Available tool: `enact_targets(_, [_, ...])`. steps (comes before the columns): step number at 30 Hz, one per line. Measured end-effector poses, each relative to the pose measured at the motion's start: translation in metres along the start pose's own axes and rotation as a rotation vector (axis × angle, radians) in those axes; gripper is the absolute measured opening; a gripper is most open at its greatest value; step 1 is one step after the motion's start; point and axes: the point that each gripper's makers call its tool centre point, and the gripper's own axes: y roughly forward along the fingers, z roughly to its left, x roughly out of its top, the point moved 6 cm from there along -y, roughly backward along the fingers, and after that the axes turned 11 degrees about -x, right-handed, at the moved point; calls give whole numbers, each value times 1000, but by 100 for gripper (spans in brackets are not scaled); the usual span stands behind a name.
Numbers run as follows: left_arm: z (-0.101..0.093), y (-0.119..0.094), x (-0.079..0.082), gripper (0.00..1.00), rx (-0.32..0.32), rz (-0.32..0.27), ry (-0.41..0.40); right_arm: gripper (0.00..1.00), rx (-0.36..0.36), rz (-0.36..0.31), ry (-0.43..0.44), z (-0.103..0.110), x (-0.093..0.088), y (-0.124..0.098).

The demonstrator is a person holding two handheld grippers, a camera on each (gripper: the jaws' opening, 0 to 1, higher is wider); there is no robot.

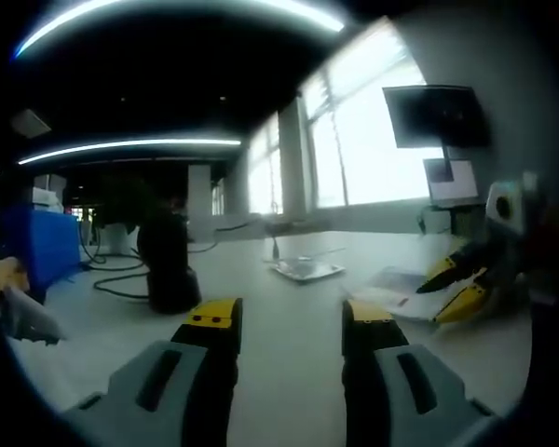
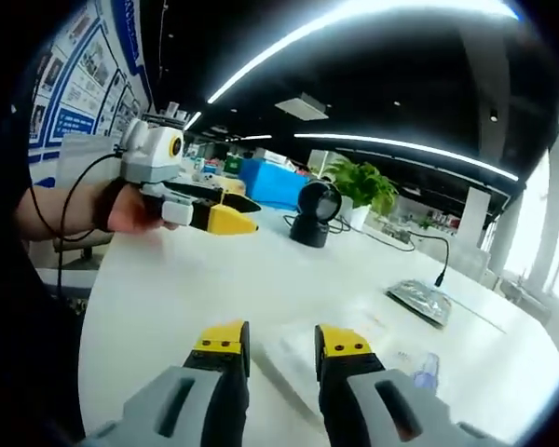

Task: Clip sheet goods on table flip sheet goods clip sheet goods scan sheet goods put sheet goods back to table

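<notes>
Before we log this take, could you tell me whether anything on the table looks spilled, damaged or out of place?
Nothing stands out. The sheet goods lie flat on the table ahead of the right claw, the scanner stands upright, and a cable trails loosely beside it.

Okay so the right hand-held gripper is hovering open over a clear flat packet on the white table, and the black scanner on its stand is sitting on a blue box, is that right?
Not quite. The scanner stands directly on the white table, with the blue box behind it, as the right gripper view shows. The rest holds: the right hand-held gripper is open over the clear flat packet.
</notes>
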Motion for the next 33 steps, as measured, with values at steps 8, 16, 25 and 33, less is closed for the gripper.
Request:
enact_targets(8, [0, 0, -1, 35, -1, 4, 0, 20, -1, 28, -40, 3, -7, 2])
enact_targets(16, [0, 0, -1, 35, 4, 6, 3, 11, -14, 40, -18, 2, -10, 0])
enact_targets(25, [-1, 1, -1, 35, -3, 10, 7, 3, -10, 33, 22, 4, -9, -4])
enact_targets(33, [-1, 1, -1, 35, -2, 10, 8, 4, -7, 22, 45, 3, -7, -10])
